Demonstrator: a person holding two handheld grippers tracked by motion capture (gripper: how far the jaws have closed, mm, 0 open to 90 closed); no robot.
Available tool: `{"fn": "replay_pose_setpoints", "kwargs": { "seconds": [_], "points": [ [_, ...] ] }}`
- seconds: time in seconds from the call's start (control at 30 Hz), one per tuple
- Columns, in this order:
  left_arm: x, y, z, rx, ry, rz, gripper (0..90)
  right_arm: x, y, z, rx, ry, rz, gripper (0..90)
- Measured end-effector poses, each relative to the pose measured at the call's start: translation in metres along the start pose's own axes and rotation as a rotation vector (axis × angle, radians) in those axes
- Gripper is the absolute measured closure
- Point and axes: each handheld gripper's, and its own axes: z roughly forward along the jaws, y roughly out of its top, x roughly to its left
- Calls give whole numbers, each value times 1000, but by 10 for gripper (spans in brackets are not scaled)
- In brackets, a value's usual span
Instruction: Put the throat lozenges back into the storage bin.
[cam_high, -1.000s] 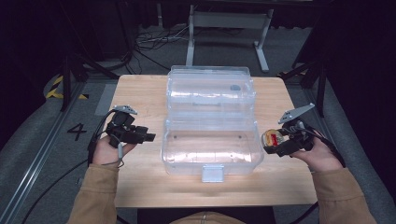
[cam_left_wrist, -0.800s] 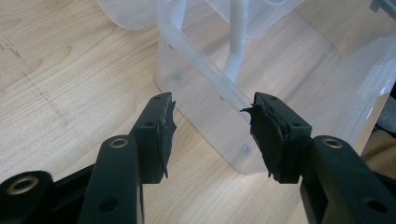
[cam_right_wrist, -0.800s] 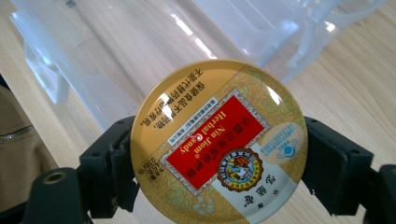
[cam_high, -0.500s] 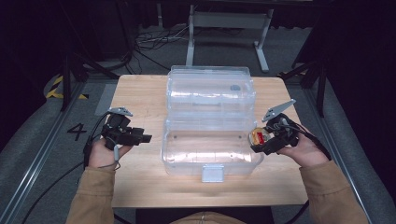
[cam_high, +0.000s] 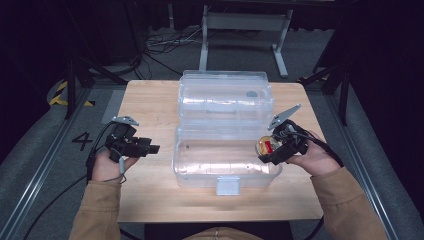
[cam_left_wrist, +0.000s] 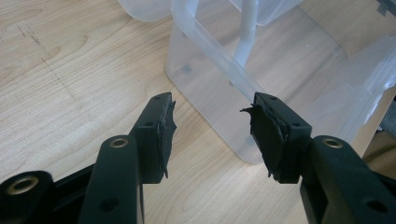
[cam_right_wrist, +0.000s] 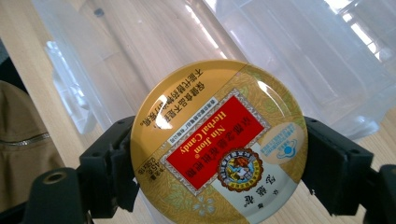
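High view first, working outward from the person's side: two sleeved forearms come up from the bottom edge, one gripper in each hand. One wooden table (cam_high: 150, 200) carries one clear plastic box (cam_high: 200, 165), its lid (cam_high: 225, 95) thrown back and lying open on the far side, with a single latch tab (cam_high: 227, 186) at the near wall. Beyond the table stands one grey metal frame (cam_high: 245, 22) on the dark floor, cables trailing near it.

Nearest on the left, the left gripper (cam_high: 152, 148) hovers over bare wood just beside the box's left wall, not touching it. On the right, the right gripper (cam_high: 265, 150) sits at the box's right end, above its rim, carrying one round candy tin (cam_high: 265, 146), which from up here is only a small gold and red spot.

Left gripper view adds the detail of its own jaws: they stand spread apart with nothing between them, the torn black pads (cam_left_wrist: 264, 135) facing each other across open air, and the box corner (cam_left_wrist: 224, 79) lies just past them.

Right gripper view gives what the overhead camera cannot: the tin (cam_right_wrist: 217, 140) is pinched at its edges between the two jaws, lid facing the camera, gold with a red label reading "Herbal Candy", upside down in that picture, and the clear box wall (cam_right_wrist: 140, 56) lies behind it
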Motion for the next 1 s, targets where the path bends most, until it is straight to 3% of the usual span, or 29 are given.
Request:
{"fn": "replay_pose_setpoints", "kwargs": {
  "seconds": [0.6,1.0],
  "points": [
    [0,1,1,4,0,-1,497,4,6,33,113,-1,38,199],
    [1,1,2,6,-5,-2,497,5,9,54,206,-26,58,199]
  ]
}}
